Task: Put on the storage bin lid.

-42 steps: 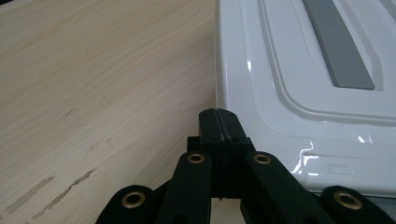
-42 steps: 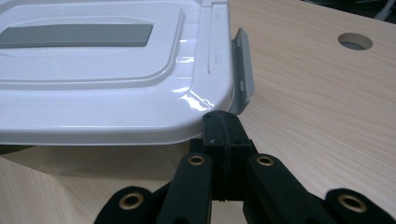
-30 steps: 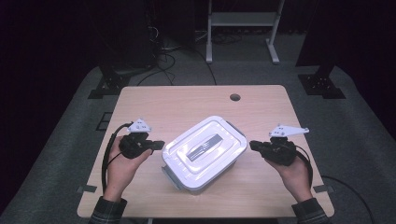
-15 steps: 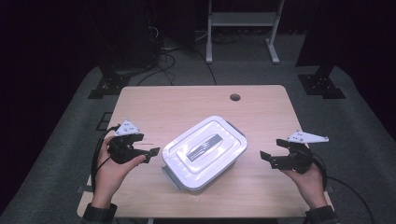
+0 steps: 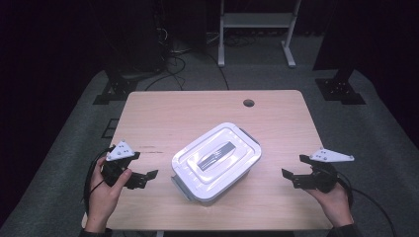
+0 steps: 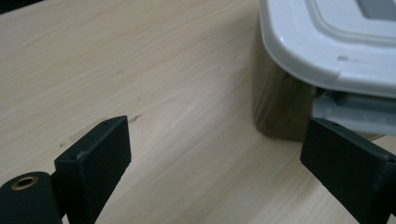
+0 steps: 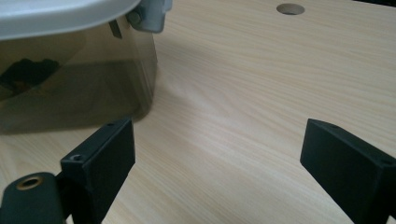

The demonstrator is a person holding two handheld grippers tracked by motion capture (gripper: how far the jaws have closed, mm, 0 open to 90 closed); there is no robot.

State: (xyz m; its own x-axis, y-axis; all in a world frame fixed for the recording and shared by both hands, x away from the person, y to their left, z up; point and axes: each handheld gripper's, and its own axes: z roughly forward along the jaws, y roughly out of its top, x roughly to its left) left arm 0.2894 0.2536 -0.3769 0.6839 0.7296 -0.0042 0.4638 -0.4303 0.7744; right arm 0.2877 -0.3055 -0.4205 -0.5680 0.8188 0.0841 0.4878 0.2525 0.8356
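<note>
Lidded storage container (image 5: 216,162) lying mid-counter (image 5: 197,108), long axis diagonal from near left to far right, between the left tongs (image 5: 143,178) and right tongs (image 5: 295,173), both gaping and empty; the left pair stands nearer its corner.

Left gripper (image 6: 215,172) fingers (image 6: 95,158) spread wide above wooden table (image 6: 140,70), white-lidded container (image 6: 327,60) corner just beyond, untouched

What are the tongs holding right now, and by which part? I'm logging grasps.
Nothing is held. Left tongs and right tongs both stand open, apart from the white-lidded rectangular plastic container.
</note>
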